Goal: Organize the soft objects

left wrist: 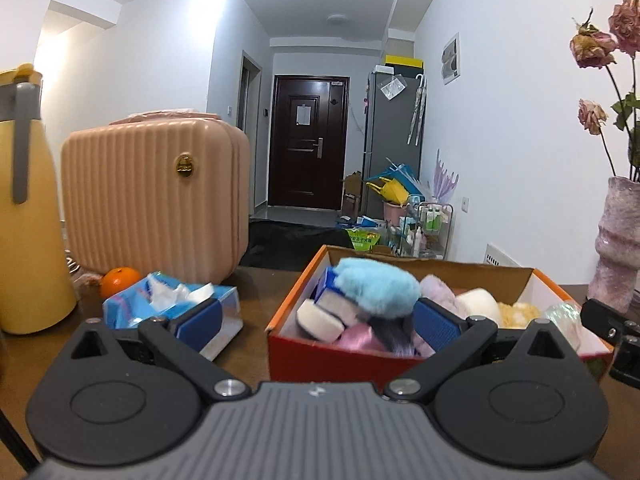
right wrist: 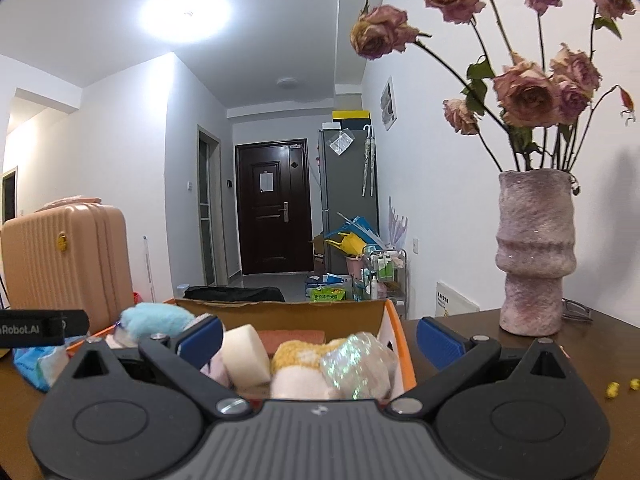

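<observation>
Left wrist view: the left gripper (left wrist: pixel 318 322) is spread wide and empty above the near edge of an orange box (left wrist: pixel 332 356) on the brown table (left wrist: pixel 256 280), which holds a blue plush (left wrist: pixel 376 290), sponges and other soft things; a tissue pack (left wrist: pixel 172 304) lies left of it. Right wrist view: the right gripper (right wrist: pixel 318 344) also gapes empty over the box's right side, beside a vase (right wrist: pixel 534 252).
</observation>
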The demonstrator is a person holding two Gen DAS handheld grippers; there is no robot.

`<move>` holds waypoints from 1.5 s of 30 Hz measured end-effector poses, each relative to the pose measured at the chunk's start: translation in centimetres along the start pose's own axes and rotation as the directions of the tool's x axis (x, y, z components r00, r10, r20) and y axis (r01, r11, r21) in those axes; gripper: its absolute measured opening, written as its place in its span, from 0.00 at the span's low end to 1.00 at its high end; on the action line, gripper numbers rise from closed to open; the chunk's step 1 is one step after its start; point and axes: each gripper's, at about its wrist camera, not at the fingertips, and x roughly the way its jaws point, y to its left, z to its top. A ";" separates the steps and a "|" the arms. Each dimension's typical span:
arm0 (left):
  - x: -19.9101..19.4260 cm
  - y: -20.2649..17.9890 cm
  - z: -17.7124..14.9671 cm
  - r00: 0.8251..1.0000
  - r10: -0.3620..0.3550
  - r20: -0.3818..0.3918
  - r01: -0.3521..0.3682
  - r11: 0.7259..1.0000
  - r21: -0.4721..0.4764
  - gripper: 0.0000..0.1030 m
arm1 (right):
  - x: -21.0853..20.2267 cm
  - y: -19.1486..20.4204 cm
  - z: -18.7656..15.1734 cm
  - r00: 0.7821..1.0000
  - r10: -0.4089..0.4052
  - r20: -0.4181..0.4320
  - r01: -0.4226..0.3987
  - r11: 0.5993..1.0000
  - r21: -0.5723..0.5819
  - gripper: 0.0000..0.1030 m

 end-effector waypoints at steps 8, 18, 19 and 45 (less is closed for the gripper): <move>-4.3 1.6 -1.4 1.000 -0.001 -0.017 0.001 1.000 0.005 1.00 | -4.8 0.0 -0.6 1.000 0.002 -0.009 -0.002 1.000 -0.013 1.00; -11.0 2.5 -3.0 1.000 -0.028 -0.005 0.028 0.999 0.039 1.00 | -11.3 0.2 -1.2 0.999 0.004 -0.038 -0.006 0.999 -0.045 1.00; -11.6 2.6 -3.1 0.999 -0.036 -0.009 0.036 0.999 0.037 1.00 | -12.0 0.3 -1.3 0.999 -0.001 -0.043 -0.001 0.999 -0.048 1.00; -29.9 2.5 -8.0 0.987 -0.143 0.069 0.134 0.984 0.121 1.00 | -30.4 0.1 -1.9 0.999 0.017 -0.051 -0.019 0.999 -0.036 1.00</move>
